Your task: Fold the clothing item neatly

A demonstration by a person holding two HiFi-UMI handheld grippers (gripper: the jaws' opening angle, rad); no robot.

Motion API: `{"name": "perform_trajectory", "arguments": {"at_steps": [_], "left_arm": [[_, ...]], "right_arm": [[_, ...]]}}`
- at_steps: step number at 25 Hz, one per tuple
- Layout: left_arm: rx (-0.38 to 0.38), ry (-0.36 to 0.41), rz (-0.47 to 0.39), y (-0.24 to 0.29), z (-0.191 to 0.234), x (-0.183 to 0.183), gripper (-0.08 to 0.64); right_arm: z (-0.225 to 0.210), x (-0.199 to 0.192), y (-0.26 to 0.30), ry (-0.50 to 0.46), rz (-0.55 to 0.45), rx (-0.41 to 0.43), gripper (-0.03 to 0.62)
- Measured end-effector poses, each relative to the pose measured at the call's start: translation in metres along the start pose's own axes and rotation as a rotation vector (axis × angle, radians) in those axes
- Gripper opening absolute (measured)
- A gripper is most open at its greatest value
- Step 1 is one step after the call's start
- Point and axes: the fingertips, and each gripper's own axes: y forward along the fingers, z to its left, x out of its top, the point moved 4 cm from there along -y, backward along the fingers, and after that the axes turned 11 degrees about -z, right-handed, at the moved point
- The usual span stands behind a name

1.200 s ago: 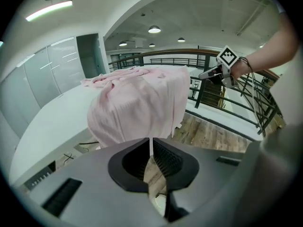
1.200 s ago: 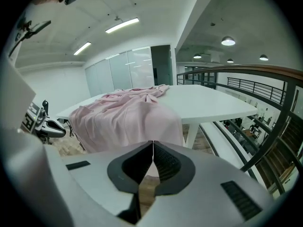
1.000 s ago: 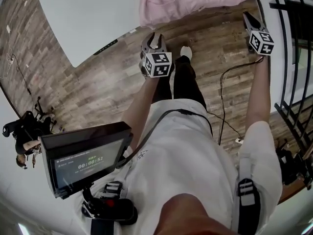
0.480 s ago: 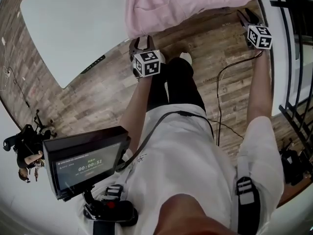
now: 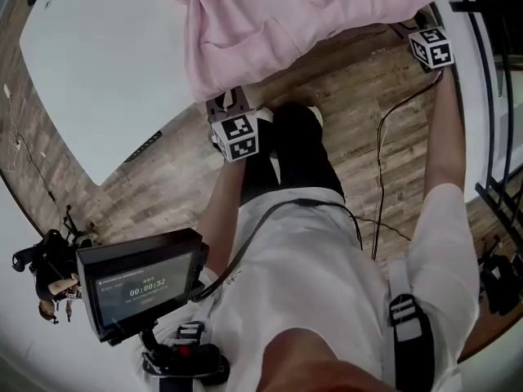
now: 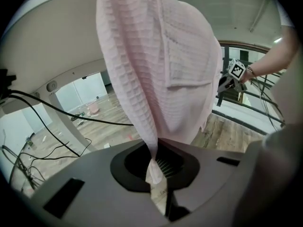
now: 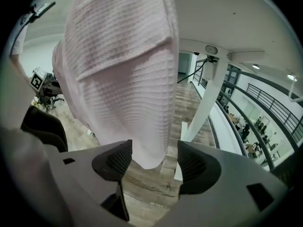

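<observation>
A pink waffle-knit garment (image 5: 270,23) lies on the white table (image 5: 106,72), its near edge hanging over the front. My left gripper (image 5: 225,100) sits under the hanging left corner. In the left gripper view its jaws have just been closing and are shut (image 6: 154,167) on a pinched fold of the pink garment (image 6: 156,70). My right gripper (image 5: 413,21) is at the hanging right corner. Its jaws have just been opening and stand wide (image 7: 151,162); the garment's hem (image 7: 123,79) hangs between them, clear of both pads.
The person's dark legs (image 5: 294,153) stand on the wooden floor close to the table. A black cable (image 5: 384,137) runs across the floor on the right. A black railing (image 5: 498,96) borders the right side. A white table leg (image 7: 208,98) stands behind the garment.
Both grippers have moved up to the garment's hanging edge. The left one has closed on the left corner. More of the pink garment and table now shows in the head view.
</observation>
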Motion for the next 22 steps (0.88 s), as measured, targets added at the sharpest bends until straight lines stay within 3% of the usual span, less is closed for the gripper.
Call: {"name": "perform_trajectory", "arguments": {"at_steps": [4, 5, 6, 7, 13, 22], "left_arm": [[-0.019, 0.045, -0.053, -0.008, 0.001, 0.016, 0.014], [-0.023, 0.053, -0.06, -0.008, 0.001, 0.017, 0.012], [-0.027, 0.057, -0.062, -0.007, 0.0, 0.017, 0.012], [-0.03, 0.057, -0.06, -0.006, -0.001, 0.015, 0.012], [-0.074, 0.064, -0.027, -0.02, -0.007, 0.007, 0.011], [-0.164, 0.062, -0.009, -0.106, -0.039, 0.072, 0.011]], "right_arm": [[-0.008, 0.028, 0.013, -0.05, -0.024, 0.051, 0.279], [-0.008, 0.032, 0.015, -0.047, -0.037, 0.068, 0.248], [-0.006, 0.034, 0.015, -0.045, -0.046, 0.083, 0.077], [-0.004, 0.033, 0.015, -0.042, -0.05, 0.094, 0.009], [0.02, 0.008, -0.011, 0.049, -0.054, 0.134, 0.009], [0.05, 0.072, -0.121, 0.083, -0.048, 0.156, 0.009]]}}
